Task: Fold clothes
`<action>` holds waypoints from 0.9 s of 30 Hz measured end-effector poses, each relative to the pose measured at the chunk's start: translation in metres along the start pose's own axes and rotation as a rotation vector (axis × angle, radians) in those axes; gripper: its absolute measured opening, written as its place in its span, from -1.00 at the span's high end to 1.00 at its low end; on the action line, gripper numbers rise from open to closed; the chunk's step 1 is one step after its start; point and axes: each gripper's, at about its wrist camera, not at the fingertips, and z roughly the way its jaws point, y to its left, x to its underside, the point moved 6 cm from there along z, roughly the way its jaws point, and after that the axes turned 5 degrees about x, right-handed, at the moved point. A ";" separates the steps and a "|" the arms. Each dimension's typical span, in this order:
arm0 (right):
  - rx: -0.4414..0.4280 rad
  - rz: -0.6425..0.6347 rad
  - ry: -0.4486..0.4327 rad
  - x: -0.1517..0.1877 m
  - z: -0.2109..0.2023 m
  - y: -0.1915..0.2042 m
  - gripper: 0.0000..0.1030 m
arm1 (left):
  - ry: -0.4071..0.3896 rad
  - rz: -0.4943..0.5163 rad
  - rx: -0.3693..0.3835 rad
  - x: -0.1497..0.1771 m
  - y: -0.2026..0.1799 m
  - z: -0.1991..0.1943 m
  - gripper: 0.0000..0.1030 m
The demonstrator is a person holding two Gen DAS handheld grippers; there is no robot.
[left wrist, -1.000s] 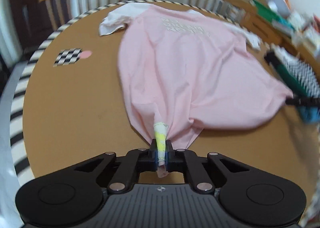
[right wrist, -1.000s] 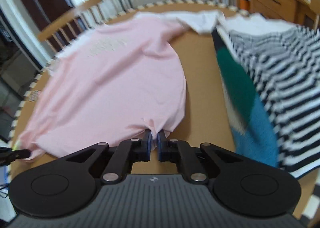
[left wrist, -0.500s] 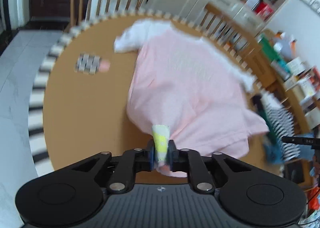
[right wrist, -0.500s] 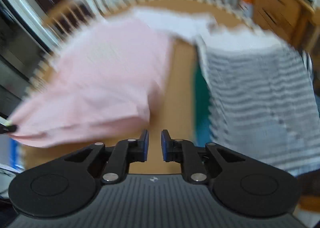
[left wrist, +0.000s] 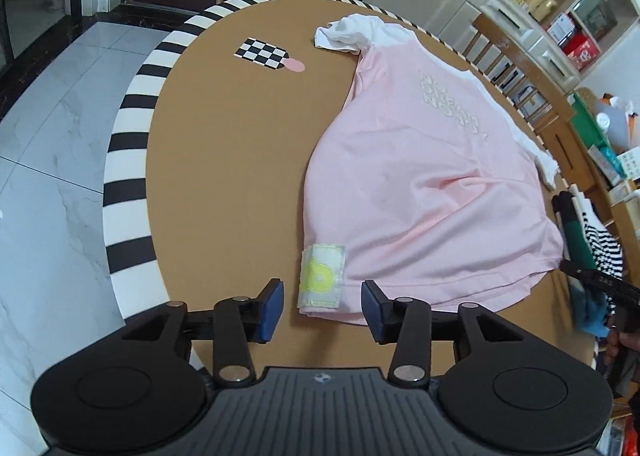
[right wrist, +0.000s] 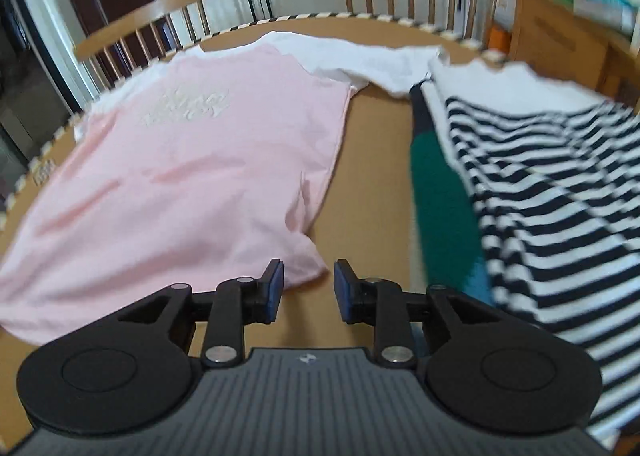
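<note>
**Both claws release the hem of the pink shirt**

A second earlier, each claw was pinched shut on the lower hem of the pink T-shirt [left wrist: 424, 192], the left one over the yellow-and-white hem label [left wrist: 322, 276], with the fabric bunched into a point at the pads. The hem now lies flat on the tabletop [left wrist: 224, 160] and the bunching has gone.

Left claw [left wrist: 323, 310], lower centre of the left wrist view: its jaws are opening and stand well apart. The label corner of the hem lies between the blue pads [left wrist: 272, 308] without touching either; nothing is gripped.

Right claw [right wrist: 308, 290], lower centre of the right wrist view: its jaws are opening, with a narrower gap. The opposite hem corner of the pink T-shirt [right wrist: 192, 184] lies just beside the left-hand pad, partly behind it; bare tabletop [right wrist: 372, 160] shows in the gap. Whether the pad touches the cloth cannot be told.

The shirt lies spread, print side up, its white sleeves towards the top of both frames. A striped garment [right wrist: 540, 192] with green and blue panels lies to the right in the right wrist view, apart from the pink body. A checkered marker [left wrist: 262, 52] sits at upper left of the left wrist view.
</note>
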 end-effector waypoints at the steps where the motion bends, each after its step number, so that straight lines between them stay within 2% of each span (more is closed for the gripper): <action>1: -0.024 0.012 0.005 -0.003 0.004 -0.001 0.38 | 0.000 0.003 0.001 0.002 0.001 0.002 0.06; 3: -0.045 0.004 0.023 -0.004 0.011 0.002 0.36 | 0.007 0.005 -0.001 0.004 0.002 0.009 0.05; 5: -0.073 0.027 0.053 -0.003 0.013 0.003 0.72 | -0.002 0.022 -0.005 0.004 0.001 0.013 0.11; 6: -0.091 0.056 0.075 -0.001 0.012 0.002 0.91 | 0.000 0.040 -0.018 0.004 -0.001 0.014 0.27; 7: -0.109 0.084 0.096 0.000 0.010 0.002 0.91 | 0.016 0.055 -0.022 0.004 -0.003 0.016 0.46; 8: -0.142 0.125 0.106 0.004 0.003 0.002 0.91 | 0.037 0.048 -0.013 0.005 -0.003 0.017 0.73; 11: -0.196 0.195 0.128 0.017 -0.031 -0.001 0.91 | 0.073 0.007 0.030 0.009 -0.003 0.011 0.81; 16: -0.179 0.285 0.178 0.042 -0.092 -0.019 0.91 | 0.041 0.034 0.075 -0.002 -0.014 -0.029 0.83; 18: -0.165 0.321 0.217 0.052 -0.110 -0.025 0.91 | 0.072 0.083 0.073 -0.004 -0.021 -0.038 0.83; 22: -0.107 0.324 0.312 0.087 -0.098 -0.026 0.91 | 0.155 0.131 0.035 0.013 -0.017 -0.025 0.83; 26: -0.037 0.298 0.342 0.110 -0.089 -0.025 0.89 | 0.211 0.112 -0.011 0.037 -0.004 -0.013 0.74; 27: -0.014 0.274 0.350 0.113 -0.090 -0.024 0.78 | 0.219 0.122 -0.013 0.041 -0.005 -0.016 0.68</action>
